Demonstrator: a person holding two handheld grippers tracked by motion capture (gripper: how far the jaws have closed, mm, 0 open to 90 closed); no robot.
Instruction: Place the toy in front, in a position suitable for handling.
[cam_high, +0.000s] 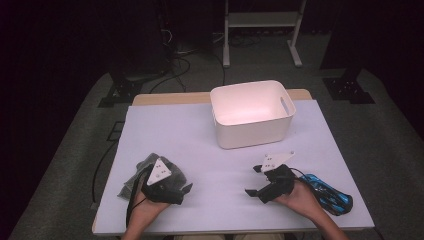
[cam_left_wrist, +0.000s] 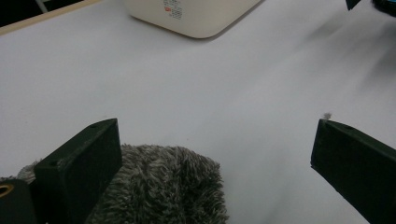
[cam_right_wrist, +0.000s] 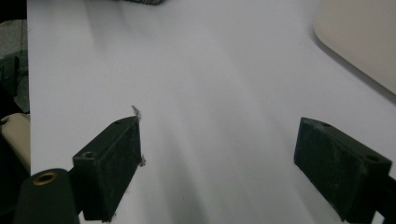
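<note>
Grey fuzzy cloth (cam_high: 141, 172), lying on the near left part of the white table (cam_high: 200, 145), is the item in hand: it sits just under and beside my left gripper (cam_high: 186, 189), and in the left gripper view its pile (cam_left_wrist: 168, 184) fills the lower left, touching the inner side of one jaw while the other jaw stands well apart over bare table. My left jaws are spread wide and grip nothing. My right gripper (cam_high: 251, 190) hovers over bare table at the near right with its jaws likewise wide apart and nothing between them; a few stray grey fibres cling to one jaw tip in the right gripper view. A blue and black item (cam_high: 327, 195) lies just behind my right hand (cam_high: 302, 199), near the table's right edge; I cannot tell what it is. A white bin (cam_high: 252, 114) stands at the far middle of the table, apparently empty. I judge the step to be the approach to the cloth, before any grasp. The next move calls for lowering my left gripper so that the pile comes squarely between both jaws, then closing on it; soft fabric may slip from a shallow pinch. A small label (cam_left_wrist: 173, 8) on the bin's wall carries red and dark print, too small to read; no other writing is legible.
</note>
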